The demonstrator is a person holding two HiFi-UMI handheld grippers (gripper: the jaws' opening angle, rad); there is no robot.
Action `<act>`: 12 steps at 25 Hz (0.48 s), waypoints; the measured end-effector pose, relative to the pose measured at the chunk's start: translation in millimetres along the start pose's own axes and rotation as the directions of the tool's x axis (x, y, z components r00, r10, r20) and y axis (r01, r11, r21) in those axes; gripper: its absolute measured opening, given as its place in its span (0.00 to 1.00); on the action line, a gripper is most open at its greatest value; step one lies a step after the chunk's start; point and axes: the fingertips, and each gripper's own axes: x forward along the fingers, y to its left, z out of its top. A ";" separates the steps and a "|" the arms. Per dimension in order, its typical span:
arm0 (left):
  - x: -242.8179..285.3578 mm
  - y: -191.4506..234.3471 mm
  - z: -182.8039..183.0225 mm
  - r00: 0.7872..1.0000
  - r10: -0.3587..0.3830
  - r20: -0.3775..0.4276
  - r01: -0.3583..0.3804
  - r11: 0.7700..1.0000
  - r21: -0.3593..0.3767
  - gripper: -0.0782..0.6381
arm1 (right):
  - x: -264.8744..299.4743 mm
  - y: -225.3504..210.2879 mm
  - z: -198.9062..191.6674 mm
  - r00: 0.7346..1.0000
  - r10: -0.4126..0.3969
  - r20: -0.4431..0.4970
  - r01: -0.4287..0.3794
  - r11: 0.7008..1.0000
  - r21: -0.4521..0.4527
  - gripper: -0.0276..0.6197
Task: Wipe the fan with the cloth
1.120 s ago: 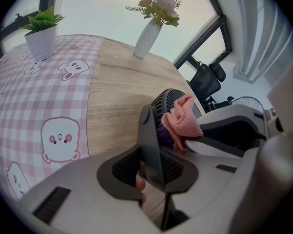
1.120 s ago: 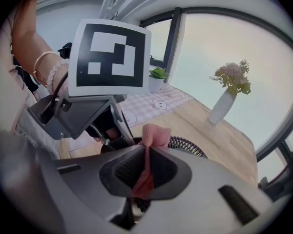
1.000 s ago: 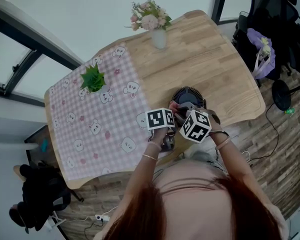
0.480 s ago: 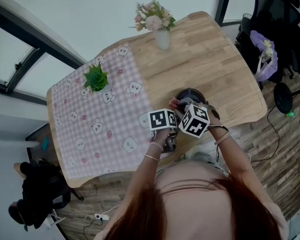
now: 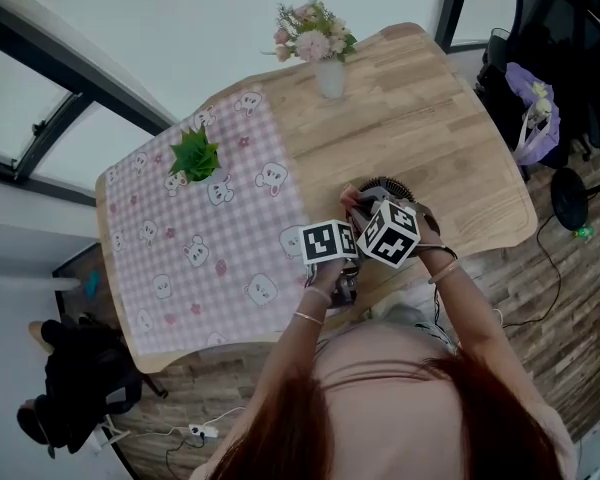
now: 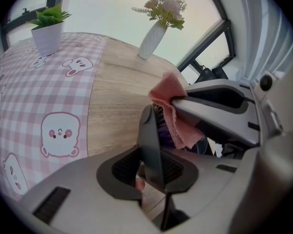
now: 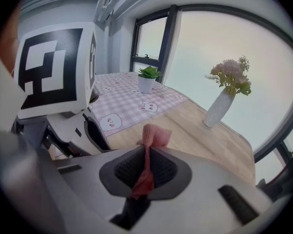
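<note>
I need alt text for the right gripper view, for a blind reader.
The right hand-held gripper pinches a pink cloth between its shut jaws above a wooden table. The left hand-held gripper with its marker cube is on the left; beyond stand a potted plant on a checked tablecloth and a vase of flowers.

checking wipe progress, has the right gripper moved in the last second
Yes. The right gripper, shut on the cloth, has moved toward the vase, covering more of the fan.

Fan [image 5: 381, 185] on table [image 5: 430, 118], before vase [image 5: 330, 78]
</note>
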 end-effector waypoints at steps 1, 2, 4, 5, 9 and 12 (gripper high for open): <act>0.3 -0.4 0.4 1.000 0.002 0.003 -0.002 1.000 -0.005 0.22 | 0.2 -2.3 -0.1 1.000 -0.004 0.000 0.004 1.000 0.004 0.08; 0.5 -0.9 0.7 1.000 0.004 0.006 -0.003 1.000 -0.010 0.22 | 0.4 -4.7 -0.5 1.000 -0.008 0.000 0.008 1.000 0.009 0.08; 0.9 -1.6 0.9 1.000 0.007 0.012 -0.007 1.000 -0.020 0.22 | 0.4 -8.4 -1.2 1.000 -0.013 0.000 0.013 1.000 0.018 0.08; 0.9 -1.6 0.9 1.000 0.009 0.016 -0.008 1.000 -0.026 0.22 | 0.4 -9.5 -1.4 1.000 -0.013 0.000 0.013 1.000 0.021 0.08; 0.6 -1.1 0.7 1.000 0.015 0.028 -0.013 0.999 -0.045 0.22 | 0.5 -14.0 -1.5 1.000 -0.021 0.004 0.021 0.999 0.035 0.08; 1.0 -0.8 1.7 0.999 0.015 0.035 -0.013 0.998 -0.054 0.22 | 0.6 -19.6 -2.0 0.999 -0.035 0.006 0.034 0.998 0.052 0.08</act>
